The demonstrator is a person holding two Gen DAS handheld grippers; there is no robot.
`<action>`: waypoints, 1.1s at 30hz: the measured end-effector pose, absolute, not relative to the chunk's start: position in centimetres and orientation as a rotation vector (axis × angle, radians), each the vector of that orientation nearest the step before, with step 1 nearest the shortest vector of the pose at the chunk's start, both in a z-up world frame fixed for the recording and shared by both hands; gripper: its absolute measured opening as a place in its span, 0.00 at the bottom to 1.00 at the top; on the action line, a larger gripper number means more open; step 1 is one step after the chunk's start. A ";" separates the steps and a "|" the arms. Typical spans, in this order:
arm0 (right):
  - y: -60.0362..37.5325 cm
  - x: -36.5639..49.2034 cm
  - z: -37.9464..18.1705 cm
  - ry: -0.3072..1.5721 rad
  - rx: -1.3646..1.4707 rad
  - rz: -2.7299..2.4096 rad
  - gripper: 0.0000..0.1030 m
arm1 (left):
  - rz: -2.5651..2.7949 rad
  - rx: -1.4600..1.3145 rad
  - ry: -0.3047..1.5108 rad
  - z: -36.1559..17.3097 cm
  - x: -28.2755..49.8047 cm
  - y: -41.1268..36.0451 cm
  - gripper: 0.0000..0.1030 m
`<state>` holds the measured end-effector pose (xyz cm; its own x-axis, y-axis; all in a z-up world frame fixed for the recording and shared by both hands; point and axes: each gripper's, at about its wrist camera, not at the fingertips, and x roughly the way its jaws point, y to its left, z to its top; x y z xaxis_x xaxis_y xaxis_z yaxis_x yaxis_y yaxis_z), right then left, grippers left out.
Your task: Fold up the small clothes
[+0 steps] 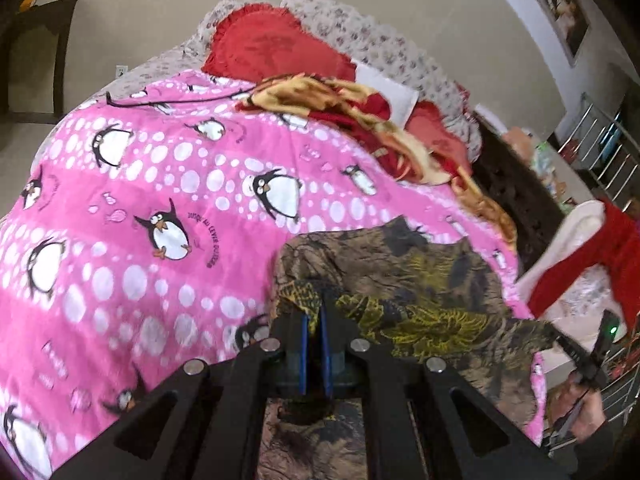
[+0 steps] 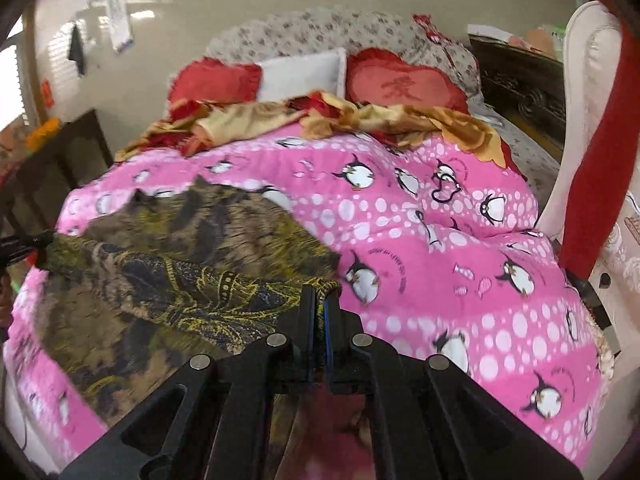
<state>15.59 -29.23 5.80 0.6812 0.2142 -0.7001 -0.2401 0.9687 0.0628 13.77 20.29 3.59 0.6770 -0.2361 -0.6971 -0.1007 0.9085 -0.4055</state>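
Observation:
A brown, black and yellow patterned garment (image 1: 400, 280) lies spread on the pink penguin quilt (image 1: 140, 200). My left gripper (image 1: 316, 312) is shut on its near left corner. It also shows in the right wrist view (image 2: 180, 264), where my right gripper (image 2: 318, 300) is shut on its near right corner. The right gripper appears at the right edge of the left wrist view (image 1: 588, 356), and the left gripper at the left edge of the right wrist view (image 2: 20, 246). Both hold the garment's near edge stretched between them, slightly lifted.
A crumpled red and gold blanket (image 2: 320, 120) lies across the far part of the quilt (image 2: 460, 260). Red pillows (image 2: 404, 84) and a white pillow (image 2: 304, 72) sit at the head. A white chair with red cloth (image 2: 592, 140) stands at the right.

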 end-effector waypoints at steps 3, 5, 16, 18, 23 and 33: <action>-28.5 17.6 5.3 0.795 -0.037 0.239 0.00 | -0.055 -0.439 0.855 2.2 15.0 20.6 0.05; -27.9 18.9 4.5 0.813 -0.053 0.234 0.00 | -0.042 -0.438 0.881 1.2 15.8 20.9 0.06; -28.4 20.3 3.1 0.953 0.016 0.231 0.11 | 0.061 -0.365 0.870 2.4 15.0 23.2 0.63; -29.6 19.1 5.2 0.901 0.047 0.247 0.13 | 0.082 -0.269 0.822 4.5 13.4 22.6 0.59; -30.7 15.2 8.6 0.792 0.088 0.230 0.19 | -0.040 -0.114 0.753 6.6 9.3 16.5 0.51; -21.9 15.1 1.7 0.968 -0.070 0.238 0.19 | -0.029 -0.113 0.966 -2.0 10.2 10.7 0.47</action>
<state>15.12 -21.86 1.74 0.5429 0.1694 -0.8226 -0.2319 0.9716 0.0470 10.22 10.67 -1.97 0.5690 -0.0755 -0.8189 -0.0254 0.9937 -0.1092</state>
